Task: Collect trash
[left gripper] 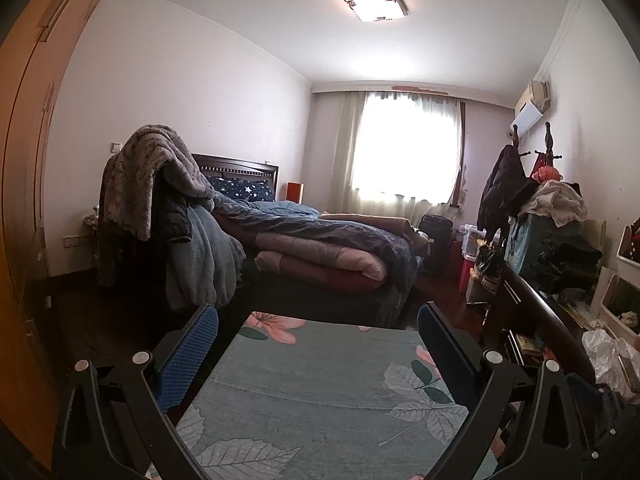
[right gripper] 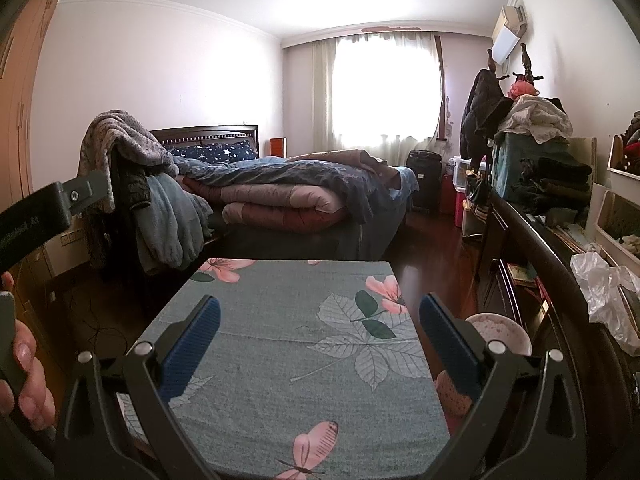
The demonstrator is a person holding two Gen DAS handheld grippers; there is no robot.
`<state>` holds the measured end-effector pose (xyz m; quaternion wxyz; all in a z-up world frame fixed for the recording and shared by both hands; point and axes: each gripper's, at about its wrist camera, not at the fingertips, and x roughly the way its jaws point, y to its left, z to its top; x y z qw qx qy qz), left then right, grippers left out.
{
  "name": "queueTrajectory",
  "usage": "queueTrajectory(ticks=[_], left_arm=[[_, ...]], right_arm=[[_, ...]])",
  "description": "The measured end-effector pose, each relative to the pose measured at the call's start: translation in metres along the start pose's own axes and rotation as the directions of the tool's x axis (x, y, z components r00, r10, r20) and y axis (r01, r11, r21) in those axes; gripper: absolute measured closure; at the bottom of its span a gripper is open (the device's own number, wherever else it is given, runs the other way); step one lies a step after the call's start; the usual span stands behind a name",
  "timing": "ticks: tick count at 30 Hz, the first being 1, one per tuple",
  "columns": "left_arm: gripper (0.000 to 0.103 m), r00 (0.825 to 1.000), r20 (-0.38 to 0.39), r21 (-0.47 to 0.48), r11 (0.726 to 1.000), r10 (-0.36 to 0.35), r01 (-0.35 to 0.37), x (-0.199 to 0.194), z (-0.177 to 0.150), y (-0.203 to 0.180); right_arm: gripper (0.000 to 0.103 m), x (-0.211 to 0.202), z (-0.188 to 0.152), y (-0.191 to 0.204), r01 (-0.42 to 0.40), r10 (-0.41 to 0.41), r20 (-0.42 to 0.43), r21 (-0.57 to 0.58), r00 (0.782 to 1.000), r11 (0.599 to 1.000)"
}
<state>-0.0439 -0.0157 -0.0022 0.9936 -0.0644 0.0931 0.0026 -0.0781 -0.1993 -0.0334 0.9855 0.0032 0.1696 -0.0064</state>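
A: Left wrist view: how do the jaws of the left gripper [left gripper: 318,326] stand?
B: Wide apart, nothing between them, over the floral worktop [left gripper: 320,392].
A: And the right gripper [right gripper: 320,318]?
B: Its jaws are wide too, empty, above the same cloth. A pink bin [right gripper: 502,334] sits at three o'clock, beside the worktop.
A: Any trash?
B: Crumpled plastic [right gripper: 600,286] on the dark dresser [right gripper: 532,232], three o'clock. The bed [right gripper: 296,196] lies at twelve.
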Motion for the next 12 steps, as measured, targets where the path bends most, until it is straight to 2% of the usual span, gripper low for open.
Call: queueTrajectory(ticks=[5, 12], left_arm=[[0.003, 1.0, 0.017, 0.0, 1.0, -0.007, 0.007, -0.0017, -0.0004, 0.0004], [0.004, 1.0, -0.017, -0.02, 1.0, 0.004, -0.004, 0.0048, -0.001, 0.0049]], right_arm=[[0.003, 0.0048, -0.005, -0.001, -0.004, 0.004, -0.01, -0.003, 1.0, 1.0], [0.003, 0.0064, -0.0066, -0.0022, -0.005, 0.005, -0.008, -0.003, 1.0, 1.0]])
